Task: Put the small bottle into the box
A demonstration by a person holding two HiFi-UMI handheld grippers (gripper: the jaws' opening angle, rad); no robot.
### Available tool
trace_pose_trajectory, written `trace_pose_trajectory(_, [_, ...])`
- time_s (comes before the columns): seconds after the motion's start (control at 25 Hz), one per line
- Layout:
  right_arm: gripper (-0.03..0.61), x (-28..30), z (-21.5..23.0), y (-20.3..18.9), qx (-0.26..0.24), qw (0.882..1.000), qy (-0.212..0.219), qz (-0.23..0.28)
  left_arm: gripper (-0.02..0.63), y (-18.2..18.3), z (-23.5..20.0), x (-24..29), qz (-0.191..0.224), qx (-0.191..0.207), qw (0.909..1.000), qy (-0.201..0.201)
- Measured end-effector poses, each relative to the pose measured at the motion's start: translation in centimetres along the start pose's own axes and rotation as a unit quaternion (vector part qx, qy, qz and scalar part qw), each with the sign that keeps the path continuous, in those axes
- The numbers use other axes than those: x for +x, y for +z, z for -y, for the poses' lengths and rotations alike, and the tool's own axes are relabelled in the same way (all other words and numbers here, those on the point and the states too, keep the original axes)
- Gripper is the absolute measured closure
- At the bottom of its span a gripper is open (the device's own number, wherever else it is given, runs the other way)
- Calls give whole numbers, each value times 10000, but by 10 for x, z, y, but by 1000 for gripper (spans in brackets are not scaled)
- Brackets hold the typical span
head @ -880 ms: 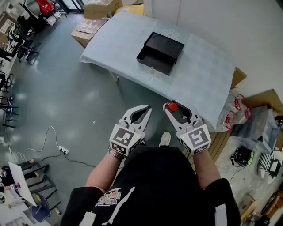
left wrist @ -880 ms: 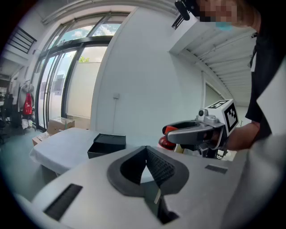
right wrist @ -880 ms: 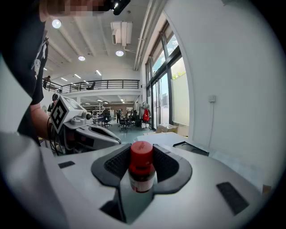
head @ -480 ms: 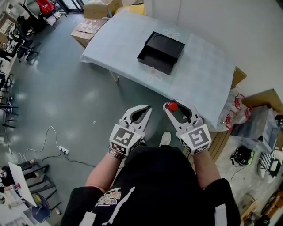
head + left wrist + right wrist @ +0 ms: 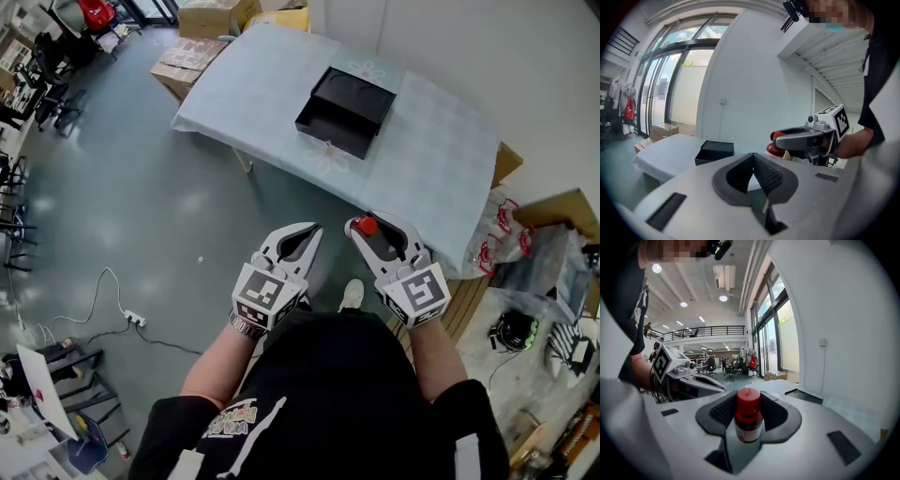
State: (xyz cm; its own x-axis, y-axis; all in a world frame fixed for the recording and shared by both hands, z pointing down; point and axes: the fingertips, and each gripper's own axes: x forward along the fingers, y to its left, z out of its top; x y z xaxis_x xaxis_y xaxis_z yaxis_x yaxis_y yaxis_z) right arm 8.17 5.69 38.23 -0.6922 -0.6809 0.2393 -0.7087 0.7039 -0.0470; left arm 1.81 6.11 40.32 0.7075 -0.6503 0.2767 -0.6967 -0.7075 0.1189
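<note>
A small dark bottle with a red cap (image 5: pixel 748 416) stands upright between the jaws of my right gripper (image 5: pixel 367 226), which is shut on it; its red cap (image 5: pixel 367 226) shows in the head view. My left gripper (image 5: pixel 306 230) is beside it, shut and empty, its tips (image 5: pixel 753 155) meeting. Both grippers are held close to the person's body, over the floor and short of the table. The black open box (image 5: pixel 345 111) lies on the light-blue covered table (image 5: pixel 433 159) well ahead, and it shows far off in the left gripper view (image 5: pixel 715 152) and the right gripper view (image 5: pixel 806 395).
Cardboard boxes (image 5: pixel 187 58) stand on the floor beyond the table's far left end. Plastic bags (image 5: pixel 495 234) and clutter lie at the table's right end. A power strip with a cable (image 5: pixel 134 320) lies on the grey floor at left.
The table and box have slid slightly to the right in the head view. Both grippers stay where they were, the bottle still in the right one.
</note>
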Motion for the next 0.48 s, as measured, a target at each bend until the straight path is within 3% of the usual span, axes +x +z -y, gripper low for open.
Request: trace_pose_trajectory(0.48, [423, 30, -16, 12, -103, 9999, -31, -43, 606, 1, -28, -19, 54, -16, 10000, -28])
